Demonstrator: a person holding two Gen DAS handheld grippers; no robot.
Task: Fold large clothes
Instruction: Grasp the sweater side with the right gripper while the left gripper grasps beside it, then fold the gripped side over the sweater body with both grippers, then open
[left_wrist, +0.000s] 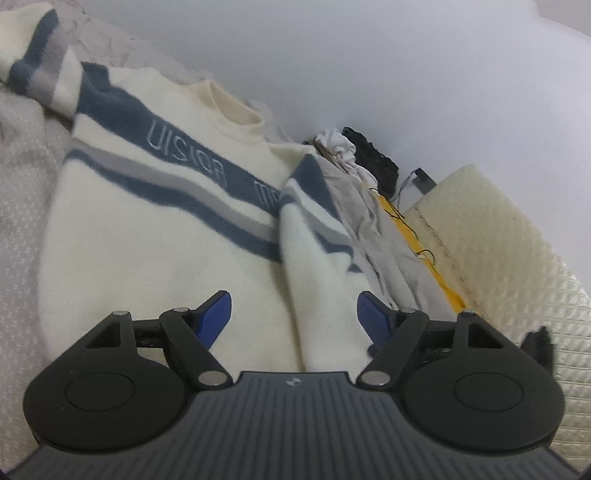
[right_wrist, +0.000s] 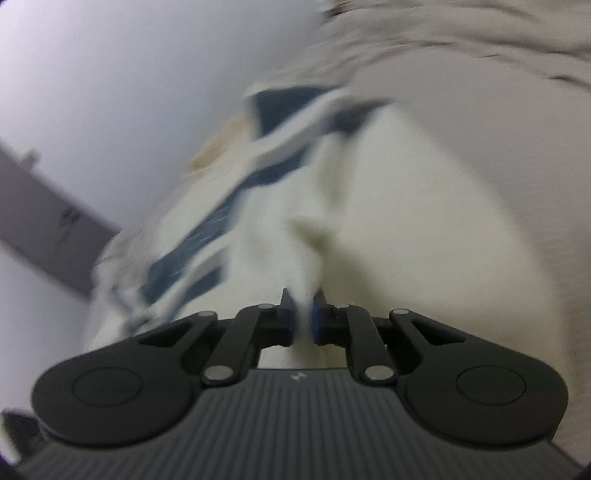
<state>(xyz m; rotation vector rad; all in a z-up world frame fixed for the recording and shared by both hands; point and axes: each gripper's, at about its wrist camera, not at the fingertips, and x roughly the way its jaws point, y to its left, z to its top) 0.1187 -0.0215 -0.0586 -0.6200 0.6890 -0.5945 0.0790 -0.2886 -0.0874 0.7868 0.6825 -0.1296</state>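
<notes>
A cream sweater (left_wrist: 155, 236) with blue and grey chest stripes and pale lettering lies spread on a bed, collar toward the wall. One sleeve (left_wrist: 317, 236) is folded in over its right side. My left gripper (left_wrist: 293, 308) stands open just above the sweater's lower part, its blue pads wide apart with nothing pinched between them. In the blurred right wrist view the same sweater (right_wrist: 406, 206) fills the frame, and my right gripper (right_wrist: 303, 299) is shut on a raised fold of its cream cloth.
A grey patterned bedspread (left_wrist: 22, 206) lies under the sweater. A pile of white, black and grey clothes (left_wrist: 354, 162) sits by the wall. A quilted cream cover (left_wrist: 498, 240) and a yellow strip (left_wrist: 424, 240) lie to the right. A pale wall (left_wrist: 332, 55) stands behind.
</notes>
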